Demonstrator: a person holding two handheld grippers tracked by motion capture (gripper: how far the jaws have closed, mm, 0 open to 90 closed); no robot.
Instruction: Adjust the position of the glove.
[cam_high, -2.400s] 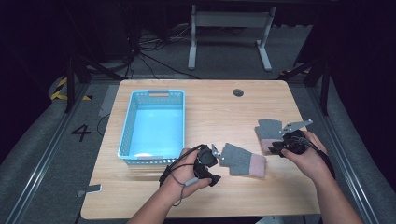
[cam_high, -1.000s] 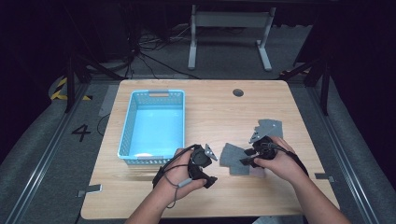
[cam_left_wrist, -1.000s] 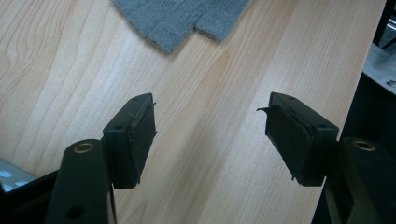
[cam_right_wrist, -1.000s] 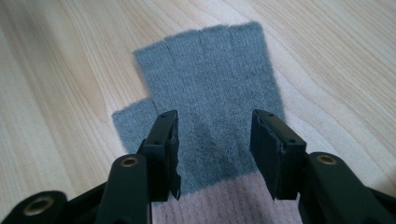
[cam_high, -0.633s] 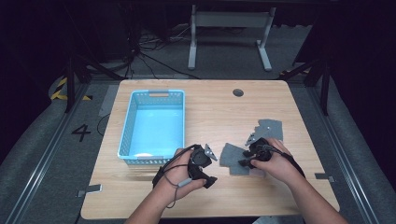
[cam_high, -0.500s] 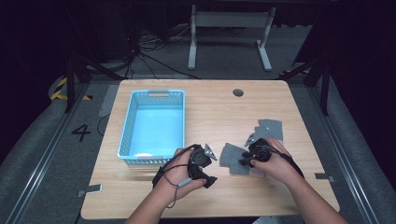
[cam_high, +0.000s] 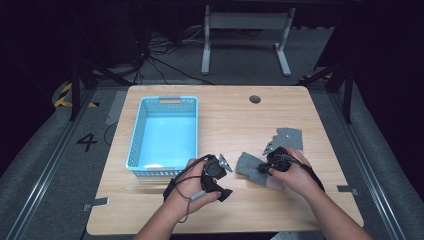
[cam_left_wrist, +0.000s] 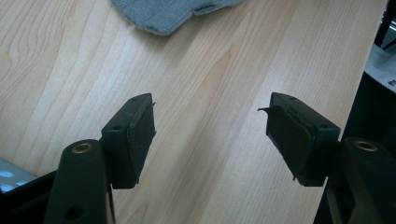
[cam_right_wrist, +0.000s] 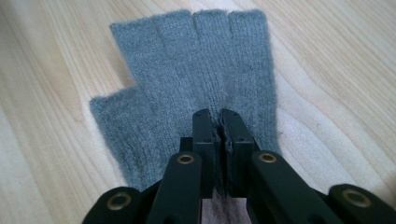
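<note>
Wooden table (cam_high: 230, 120), right gripper (cam_right_wrist: 220, 122) jaws just closed pinching grey glove (cam_right_wrist: 187, 60), left gripper (cam_left_wrist: 210, 135) gaping.

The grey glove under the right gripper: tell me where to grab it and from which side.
Grip the grey glove at the middle of its palm, coming down from above. It lies flat on the table, so no edge offers itself; a fold of knit must be pinched up. The right gripper has just been closing there, with knit between its jaws.

the grey fingerless knit glove (cam_right_wrist: 196, 70) lies flat on my wooden table, its cut finger stubs pointing away from my right tool and its thumb stub off to one side. a second grey glove (cam_high: 289, 137) lies just beyond it, near the table's right edge.
</note>
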